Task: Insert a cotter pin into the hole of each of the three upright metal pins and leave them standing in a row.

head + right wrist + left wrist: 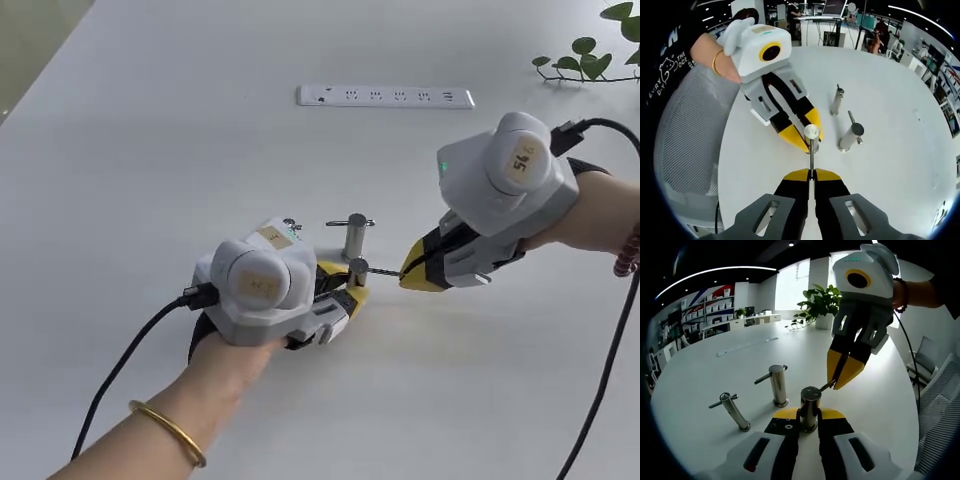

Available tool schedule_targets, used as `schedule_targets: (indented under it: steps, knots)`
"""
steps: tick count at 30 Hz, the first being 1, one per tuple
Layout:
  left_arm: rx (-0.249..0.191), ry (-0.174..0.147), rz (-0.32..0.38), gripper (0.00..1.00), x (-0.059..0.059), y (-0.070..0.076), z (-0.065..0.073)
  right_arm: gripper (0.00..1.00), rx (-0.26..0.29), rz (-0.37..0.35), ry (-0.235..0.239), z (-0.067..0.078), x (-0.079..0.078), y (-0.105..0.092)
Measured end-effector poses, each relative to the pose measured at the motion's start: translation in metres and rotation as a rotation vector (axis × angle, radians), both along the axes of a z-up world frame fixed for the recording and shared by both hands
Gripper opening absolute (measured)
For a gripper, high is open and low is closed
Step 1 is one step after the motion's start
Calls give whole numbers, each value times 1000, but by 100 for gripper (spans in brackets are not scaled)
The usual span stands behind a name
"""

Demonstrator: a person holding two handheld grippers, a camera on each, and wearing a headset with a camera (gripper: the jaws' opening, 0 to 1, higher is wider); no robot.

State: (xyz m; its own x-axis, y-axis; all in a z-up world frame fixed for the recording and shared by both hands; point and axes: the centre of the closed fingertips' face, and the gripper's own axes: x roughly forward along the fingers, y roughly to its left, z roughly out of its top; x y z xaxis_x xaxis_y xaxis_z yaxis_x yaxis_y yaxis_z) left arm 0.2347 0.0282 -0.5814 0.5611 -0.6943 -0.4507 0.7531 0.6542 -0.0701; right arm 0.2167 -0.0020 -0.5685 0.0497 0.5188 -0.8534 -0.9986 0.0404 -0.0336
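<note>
Cotter pin (811, 156), clamped in my right tool (811, 174), lies level, long axis aimed straight ahead at the upright metal pin (812, 132) clamped in my left tool (810, 416).

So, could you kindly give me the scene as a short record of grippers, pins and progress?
left gripper: shut on upright silver metal pin
right gripper: shut on thin metal cotter pin, tip at that pin's head
finished metal pins: two, each with a cotter pin through it
remaining: this one pin
surface: white table, white power strip on its far side
</note>
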Motion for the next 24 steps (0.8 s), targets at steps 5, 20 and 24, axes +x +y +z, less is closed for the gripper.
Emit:
schedule_targets:
  steps: [5,20,24]
  knots:
    - [5,-1,-3,11,1,0,-1,0,-22,27,-17,-1,1,2]
    - [-8,22,10,12,1,0,-4,0,-16,50,-34,1,5,13]
    - [-14,28,13,12,1,0,-5,0,-8,44,-31,0,5,17]
